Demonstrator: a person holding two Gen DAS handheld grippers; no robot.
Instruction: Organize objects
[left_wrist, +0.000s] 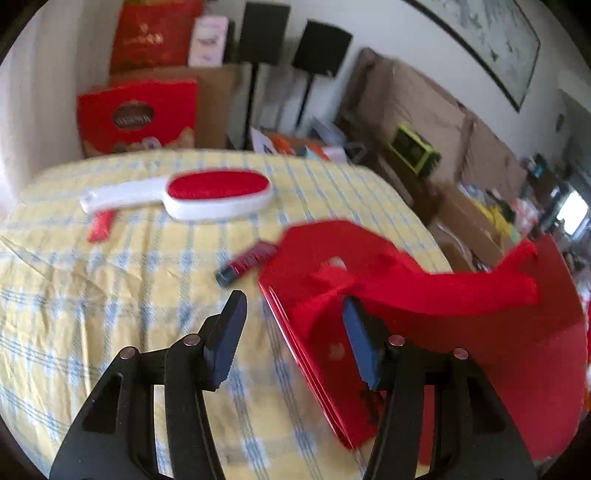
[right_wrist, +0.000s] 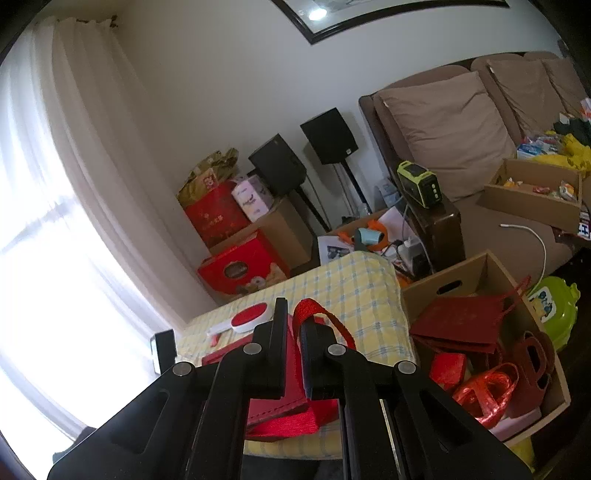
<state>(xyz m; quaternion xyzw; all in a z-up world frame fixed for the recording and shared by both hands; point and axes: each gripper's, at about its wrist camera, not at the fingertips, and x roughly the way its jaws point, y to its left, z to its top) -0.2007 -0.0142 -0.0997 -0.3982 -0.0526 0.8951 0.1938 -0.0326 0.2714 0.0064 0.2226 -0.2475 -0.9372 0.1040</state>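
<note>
Red bag (left_wrist: 461, 332), flat, with woven ribbon handles, lying on the right part of the yellow checked desk (left_wrist: 110, 295) in the left wrist view. Left claw (left_wrist: 291, 332) roughly half open, nothing pinched; right finger (left_wrist: 360, 347) over the bag's near edge beside a handle, left finger over bare cloth. White lint brush (left_wrist: 192, 199) with a red pad farther back, a small red packet (left_wrist: 99, 225) under its handle, a dark red tube (left_wrist: 245, 262) between brush and bag. Picture blurred, so contact between finger and bag impossible to judge.

From the right wrist view: right claw (right_wrist: 293, 354) closed tight on the red bag (right_wrist: 291, 398), a ribbon handle (right_wrist: 325, 317) looping up past its right finger. Same brush (right_wrist: 243, 317) beyond on the desk (right_wrist: 354, 288). To the right, on the floor, a cardboard box (right_wrist: 476, 269) already filled with red bags and ribbon — probably the destination.

Risks, as a judgement: with only one claw gripping, bag likely to swing or sag when lifted, loose handle apt to snag on a finger or on the box rim. Left claw closing now could catch only a handle or a single layer, pulling the bag open rather than supporting it. Dragging instead of lifting could sweep the tube off the desk edge or rumple the cloth.
</note>
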